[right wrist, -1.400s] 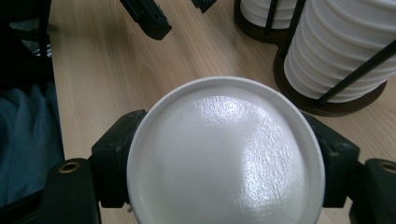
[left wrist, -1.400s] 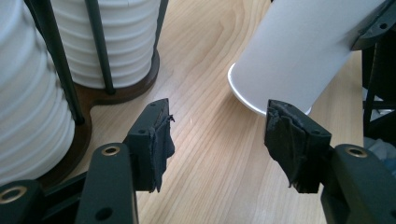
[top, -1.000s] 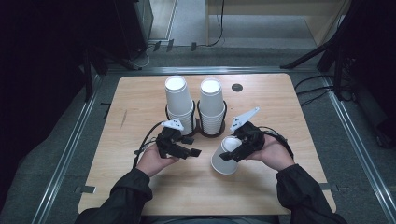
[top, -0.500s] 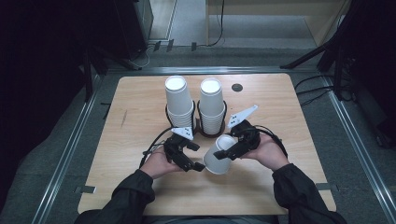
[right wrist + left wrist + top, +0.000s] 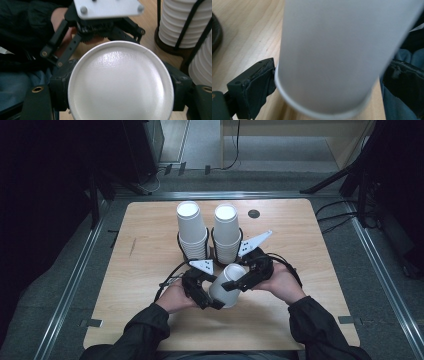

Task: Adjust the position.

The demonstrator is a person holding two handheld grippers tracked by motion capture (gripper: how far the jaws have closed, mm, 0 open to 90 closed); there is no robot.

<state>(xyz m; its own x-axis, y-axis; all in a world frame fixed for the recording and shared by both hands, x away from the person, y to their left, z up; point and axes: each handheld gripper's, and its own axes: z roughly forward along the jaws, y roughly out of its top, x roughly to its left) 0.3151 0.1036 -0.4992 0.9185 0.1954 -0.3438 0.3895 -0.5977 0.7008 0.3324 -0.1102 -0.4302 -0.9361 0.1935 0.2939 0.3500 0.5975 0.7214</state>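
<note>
A white paper cup hangs tilted just above the wooden table, near its front middle. My right gripper is shut on it; in the right gripper view the cup's flat bottom faces the camera with a black jaw on each side. My left gripper reaches in from the left, and its jaws have just been opening wide. In the left gripper view the cup's wall and rim lie between the jaws. The left pad sits beside the rim.
Two tall stacks of white cups stand in black wire holders just behind the hands, close to the right gripper. A small black round hole sits at the back right. Metal rails border the table.
My left gripper has moved right and toward the front, and its jaws have opened around the held cup. The cup has shifted slightly left; the right hand has barely moved.
</note>
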